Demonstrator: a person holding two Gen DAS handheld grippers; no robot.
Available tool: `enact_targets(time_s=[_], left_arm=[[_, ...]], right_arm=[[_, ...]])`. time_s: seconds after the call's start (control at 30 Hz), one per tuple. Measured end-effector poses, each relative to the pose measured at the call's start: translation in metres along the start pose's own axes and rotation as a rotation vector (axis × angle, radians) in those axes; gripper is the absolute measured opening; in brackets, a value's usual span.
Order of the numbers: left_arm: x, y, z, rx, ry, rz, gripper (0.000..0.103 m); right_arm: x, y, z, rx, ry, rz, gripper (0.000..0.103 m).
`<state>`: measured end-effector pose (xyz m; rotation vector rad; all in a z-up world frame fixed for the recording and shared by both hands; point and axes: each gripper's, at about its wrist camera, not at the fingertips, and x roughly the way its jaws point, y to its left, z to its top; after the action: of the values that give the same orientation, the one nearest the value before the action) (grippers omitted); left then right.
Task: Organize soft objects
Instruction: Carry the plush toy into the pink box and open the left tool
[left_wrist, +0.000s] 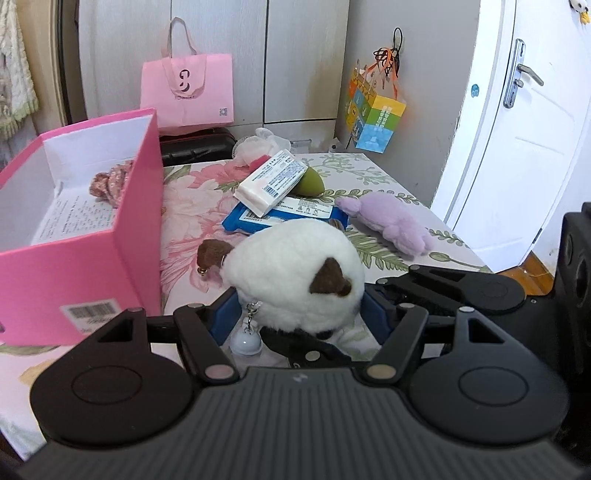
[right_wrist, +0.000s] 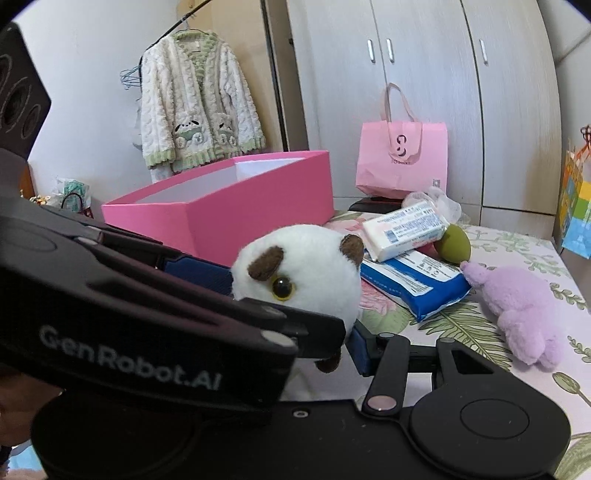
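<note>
A floral-covered table (left_wrist: 192, 195) holds an open pink box (left_wrist: 122, 236) at left. Before it, the left gripper (left_wrist: 295, 314) clamps a white plush cat (left_wrist: 291, 273). Whether the right gripper (right_wrist: 332, 332) also grips it is unclear. A purple plush (left_wrist: 391, 221) lies right.

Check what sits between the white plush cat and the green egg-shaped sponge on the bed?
Two packs: a blue wipes pack lying flat, and a white tissue pack stacked on it, both between the cat and the sponge. Clearest in the left wrist view.

Pink box (left_wrist: 81, 236) left; tissue packs (left_wrist: 271, 182) ahead.
</note>
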<state>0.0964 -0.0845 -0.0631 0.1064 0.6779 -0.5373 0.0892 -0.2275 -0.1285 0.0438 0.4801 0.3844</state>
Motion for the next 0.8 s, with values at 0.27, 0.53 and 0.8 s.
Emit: enact_targets(time_s=[0.27,0.53,0.8], left_arm=[[-0.036,0.005,-0.001,-0.042,0.021,-0.007,0.068],[-0.072,0.022,0.008,-0.071,0.051,-0.049,0.068],[-0.103,0.049,0.029,-0.054,0.109,-0.043,0.068]], right_arm=[[-0.022,0.019,0.011,-0.02,0.033,0.054,0.057],[-0.038,0.041,0.034,-0.029,0.091,0.114,0.057],[-0.036,0.073,0.064,-0.08,0.122,0.158,0.057]])
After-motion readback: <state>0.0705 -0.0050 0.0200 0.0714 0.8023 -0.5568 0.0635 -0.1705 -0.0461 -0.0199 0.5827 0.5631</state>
